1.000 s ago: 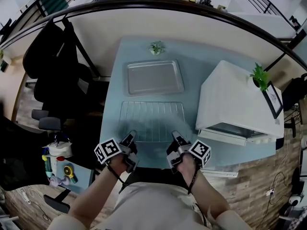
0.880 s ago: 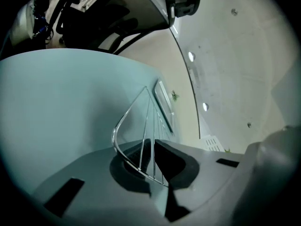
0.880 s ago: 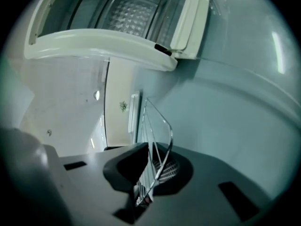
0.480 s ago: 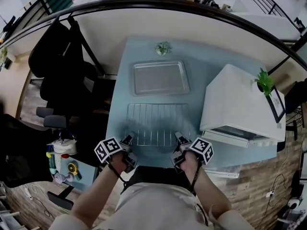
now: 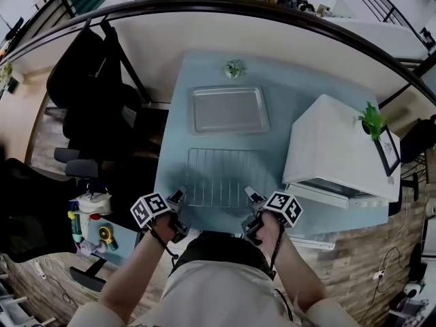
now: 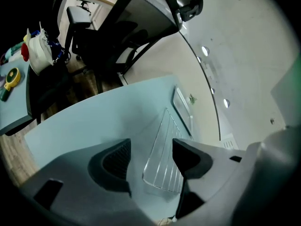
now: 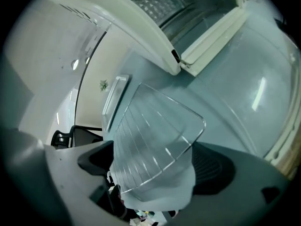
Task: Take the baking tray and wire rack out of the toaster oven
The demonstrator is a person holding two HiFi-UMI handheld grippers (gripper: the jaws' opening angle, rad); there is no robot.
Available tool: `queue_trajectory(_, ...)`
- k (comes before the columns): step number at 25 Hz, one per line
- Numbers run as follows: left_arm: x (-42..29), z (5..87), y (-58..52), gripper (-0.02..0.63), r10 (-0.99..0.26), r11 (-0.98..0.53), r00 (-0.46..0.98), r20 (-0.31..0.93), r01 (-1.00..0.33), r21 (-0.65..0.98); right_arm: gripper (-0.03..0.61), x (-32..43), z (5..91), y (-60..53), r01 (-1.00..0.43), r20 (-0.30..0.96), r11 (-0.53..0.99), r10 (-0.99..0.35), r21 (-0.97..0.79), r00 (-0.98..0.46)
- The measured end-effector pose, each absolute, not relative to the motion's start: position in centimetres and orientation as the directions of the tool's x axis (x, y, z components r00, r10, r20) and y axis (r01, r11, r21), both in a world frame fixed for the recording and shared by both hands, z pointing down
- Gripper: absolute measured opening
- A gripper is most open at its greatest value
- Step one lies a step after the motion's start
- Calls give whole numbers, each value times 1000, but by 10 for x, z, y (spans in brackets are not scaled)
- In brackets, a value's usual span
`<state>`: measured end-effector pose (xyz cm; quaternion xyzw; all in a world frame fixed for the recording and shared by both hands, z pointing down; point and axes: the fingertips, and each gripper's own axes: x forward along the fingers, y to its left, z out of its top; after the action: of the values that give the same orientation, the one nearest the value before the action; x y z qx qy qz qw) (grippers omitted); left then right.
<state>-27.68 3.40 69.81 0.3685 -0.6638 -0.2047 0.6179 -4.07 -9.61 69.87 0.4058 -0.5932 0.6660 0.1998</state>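
Observation:
The wire rack [image 5: 225, 177] lies flat on the light blue table [image 5: 286, 94], with the empty baking tray [image 5: 229, 110] just beyond it. To the right stands the white toaster oven [image 5: 337, 145], its door [image 7: 214, 34] hanging open. My left gripper [image 5: 178, 199] sits at the rack's near left corner and its jaws are opening; the rack [image 6: 164, 161] shows through the gap without touching the pads. My right gripper [image 5: 252, 197] is at the near right corner, jaws opening wide. There the rack [image 7: 155, 131] lies between the pads, which do not press on it.
A small plant [image 5: 234, 67] stands at the table's far edge. Another plant [image 5: 371, 118] and a picture frame [image 5: 388, 142] sit on the oven. A black chair [image 5: 88, 94] and a side table with toys [image 5: 92, 223] are on the left. The table's near edge is under my hands.
Both grippers were shut on the rack's near edge; now their jaws have opened and both have drawn back toward me. The rack stays flat on the table.

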Motion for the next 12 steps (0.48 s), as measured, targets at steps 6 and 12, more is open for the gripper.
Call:
queue_trajectory(6,-275,678,29,275,-762,611,49,646,-278,741,523,-42,686,-94,-735,763,-206,-209,-646,-612)
queue_trajectory(12,-276,626,8,275,-821,506,65,568,-378,775,520,-49,633,-108,-691,688,-104,-282,-715,-669)
